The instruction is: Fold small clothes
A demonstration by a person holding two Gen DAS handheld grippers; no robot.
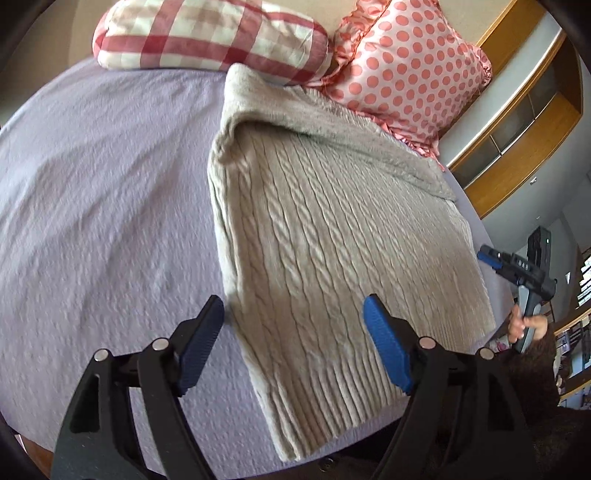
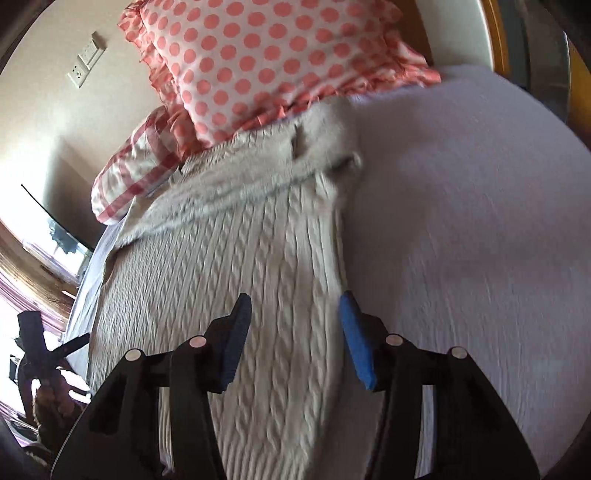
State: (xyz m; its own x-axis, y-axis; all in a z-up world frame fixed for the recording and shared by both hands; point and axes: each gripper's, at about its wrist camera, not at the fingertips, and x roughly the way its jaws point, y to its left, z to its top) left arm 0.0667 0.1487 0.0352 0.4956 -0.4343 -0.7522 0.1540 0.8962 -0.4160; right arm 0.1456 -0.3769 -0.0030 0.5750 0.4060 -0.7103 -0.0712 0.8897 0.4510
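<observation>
Beige cable-knit sweater (image 1: pixel 325 229) lies on the bed; left tongs (image 1: pixel 293 347) and right tongs (image 2: pixel 291 339) gape empty.

You see a beige cable-knit sweater (image 1: pixel 332 229) on the lilac bed sheet (image 1: pixel 103 192). At the bed's far edge lie a red-and-cream checked pillow (image 1: pixel 207 33) and a pale pink pillow with coral dots (image 1: pixel 406 70). Your gripper pads (image 1: pixel 386 343) are blue.

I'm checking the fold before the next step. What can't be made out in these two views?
- Left wrist view: the sweater's near hem corners sit behind the left tongs.
- Right wrist view: the sweater's near hem lies behind the right tongs, and motion blur smears its collar.
- Both views: the polka-dot pillow overlaps the sweater's top edge.
</observation>
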